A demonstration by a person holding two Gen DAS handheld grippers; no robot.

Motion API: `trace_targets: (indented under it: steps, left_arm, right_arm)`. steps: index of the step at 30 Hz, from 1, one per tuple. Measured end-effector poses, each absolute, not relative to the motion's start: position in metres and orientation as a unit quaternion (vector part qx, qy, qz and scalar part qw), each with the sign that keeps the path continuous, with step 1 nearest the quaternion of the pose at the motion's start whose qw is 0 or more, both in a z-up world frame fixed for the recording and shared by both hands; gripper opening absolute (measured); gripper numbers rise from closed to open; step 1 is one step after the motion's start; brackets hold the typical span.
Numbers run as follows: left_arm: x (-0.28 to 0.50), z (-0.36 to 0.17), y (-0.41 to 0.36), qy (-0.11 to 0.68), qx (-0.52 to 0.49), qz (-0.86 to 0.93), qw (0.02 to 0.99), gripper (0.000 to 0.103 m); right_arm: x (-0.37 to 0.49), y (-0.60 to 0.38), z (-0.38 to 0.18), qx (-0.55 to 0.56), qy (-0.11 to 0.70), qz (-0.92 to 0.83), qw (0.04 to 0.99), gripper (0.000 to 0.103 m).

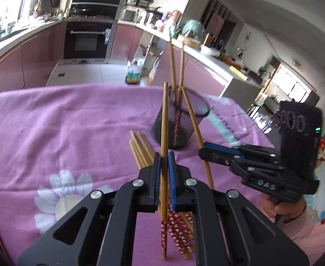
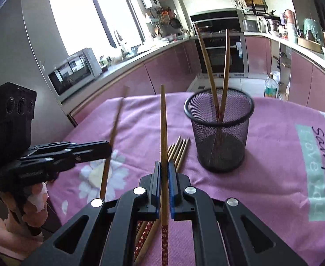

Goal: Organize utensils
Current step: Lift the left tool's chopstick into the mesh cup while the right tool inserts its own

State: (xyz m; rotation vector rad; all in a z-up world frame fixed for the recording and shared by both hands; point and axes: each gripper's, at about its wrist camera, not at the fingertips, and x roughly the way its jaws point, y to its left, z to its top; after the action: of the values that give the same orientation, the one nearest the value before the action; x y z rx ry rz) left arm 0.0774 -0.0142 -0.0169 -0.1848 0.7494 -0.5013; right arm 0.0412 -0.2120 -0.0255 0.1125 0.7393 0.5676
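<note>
2 chopsticks (image 2: 215, 71) already in mesh cup (image 2: 220, 133) ahead, each hand-held gripper, left (image 1: 164, 177) & right (image 2: 164, 188), clamps 1 more, loose pile (image 2: 179, 150) under them left.

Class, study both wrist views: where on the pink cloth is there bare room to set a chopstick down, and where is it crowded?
Bare cloth lies left of the loose chopsticks, out to the daisy print, and right of the mesh cup, toward the printed lettering. It is crowded between the cup and both grippers, left and right, each clamping a chopstick upright.
</note>
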Motion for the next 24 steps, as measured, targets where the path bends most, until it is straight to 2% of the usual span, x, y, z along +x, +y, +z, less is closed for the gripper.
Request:
trace_targets:
  steps: [12,24]
  left_arm:
    - [0.074,0.038,0.002,0.292,-0.123,-0.266,0.910,0.007]
    - [0.106,0.087,-0.018,0.244,-0.122,-0.283,0.920,0.007]
  right_arm:
    - [0.042,-0.233,0.006,0.070,0.303,0.263,0.913,0.005]
    - [0.060,-0.251,0.051,0.069,0.243,0.245,0.936,0.005]
